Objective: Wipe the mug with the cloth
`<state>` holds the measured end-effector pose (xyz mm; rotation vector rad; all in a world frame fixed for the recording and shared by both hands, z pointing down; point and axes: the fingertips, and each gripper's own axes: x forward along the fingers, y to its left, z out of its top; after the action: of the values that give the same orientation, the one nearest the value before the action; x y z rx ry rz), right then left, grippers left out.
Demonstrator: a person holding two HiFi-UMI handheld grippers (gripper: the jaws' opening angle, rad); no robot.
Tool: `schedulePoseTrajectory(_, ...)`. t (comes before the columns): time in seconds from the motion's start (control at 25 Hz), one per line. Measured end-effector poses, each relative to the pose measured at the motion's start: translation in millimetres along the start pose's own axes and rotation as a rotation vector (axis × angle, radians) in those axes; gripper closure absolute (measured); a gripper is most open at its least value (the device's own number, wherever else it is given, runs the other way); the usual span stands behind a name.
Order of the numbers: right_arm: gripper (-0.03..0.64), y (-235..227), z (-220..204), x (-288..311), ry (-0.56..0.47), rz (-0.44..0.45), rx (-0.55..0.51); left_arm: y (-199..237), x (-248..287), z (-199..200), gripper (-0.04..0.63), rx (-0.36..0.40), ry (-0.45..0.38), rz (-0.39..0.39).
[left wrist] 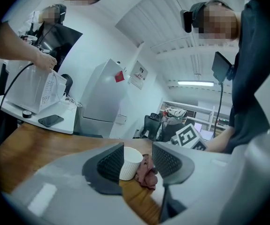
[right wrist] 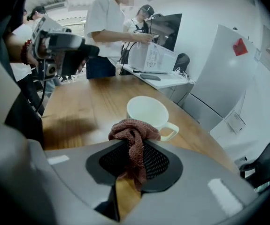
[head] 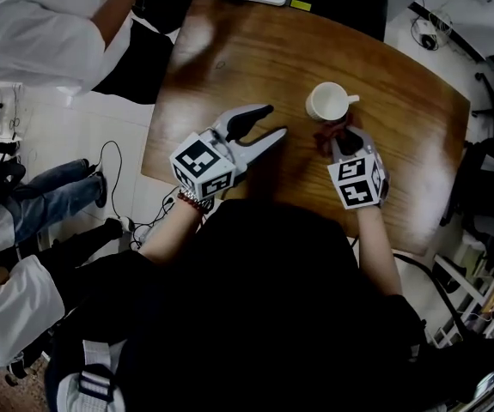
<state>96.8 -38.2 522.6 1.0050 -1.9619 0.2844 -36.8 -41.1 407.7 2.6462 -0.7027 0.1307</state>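
Over the near edge of the table (head: pixel 255 50), the left gripper (head: pixel 274 120) hangs with jaws wide apart, gripping nothing. The mug (head: pixel 326 101) stands upright on the table's right half. Just beside it, the right gripper (head: pixel 341 137) has its jaws clamped on the cloth (right wrist: pixel 134 139).

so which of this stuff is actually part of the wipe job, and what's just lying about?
Job:
- mug
- cloth, pinched in the shut right claw
- left claw, open and empty

Lying about:
- phone and white box on the side desk
- white cabinet behind the table
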Motion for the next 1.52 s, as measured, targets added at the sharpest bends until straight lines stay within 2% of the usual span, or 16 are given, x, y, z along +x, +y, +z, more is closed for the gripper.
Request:
schedulePoseTrajectory(0.2,0.535,14.8,22.6,-13.2,-0.037,-0.008,-0.004,14.4,-8.5,-1.9,0.41,0.0,-0.001,0.016)
schedulePoseTrajectory(0.36,0.535,28.1,22.1,1.4,-0.012,-0.005,-0.012,24.4,-1.7,-12.0,0.41,0.046,0.054,-0.009)
schedulePoseTrajectory(0.52,0.535,32.4,23.8,15.5,-0.007,-0.025,0.041,32.6,5.0,-12.0,0.41,0.079,0.089,-0.034)
schedulePoseTrajectory(0.64,0.535,37.0,21.6,25.8,0.014,-0.05,0.063,35.7,3.9,-11.9,0.41,0.081,0.102,-0.047)
schedulePoseTrajectory(0.84,0.535,41.0,11.0,40.0,0.051,-0.044,0.106,38.2,8.9,-21.9,0.409,0.105,0.151,-0.069)
schedulePoseTrajectory(1.12,0.535,44.0,1.7,54.0,0.094,-0.046,0.084,40.9,22.3,-27.2,0.409,0.117,0.177,-0.1)
schedulePoseTrajectory(1.2,0.535,43.2,3.6,50.4,0.086,-0.05,0.092,47.7,29.4,-30.2,0.408,0.139,0.202,-0.102)
schedulePoseTrajectory(1.36,0.535,37.3,13.1,31.1,0.041,-0.069,0.124,63.0,45.1,-27.6,0.405,0.246,0.26,-0.085)
schedulePoseTrajectory(1.52,0.534,40.3,36.8,7.5,-0.029,-0.079,0.135,74.7,52.3,-24.8,0.405,0.262,0.275,-0.082)
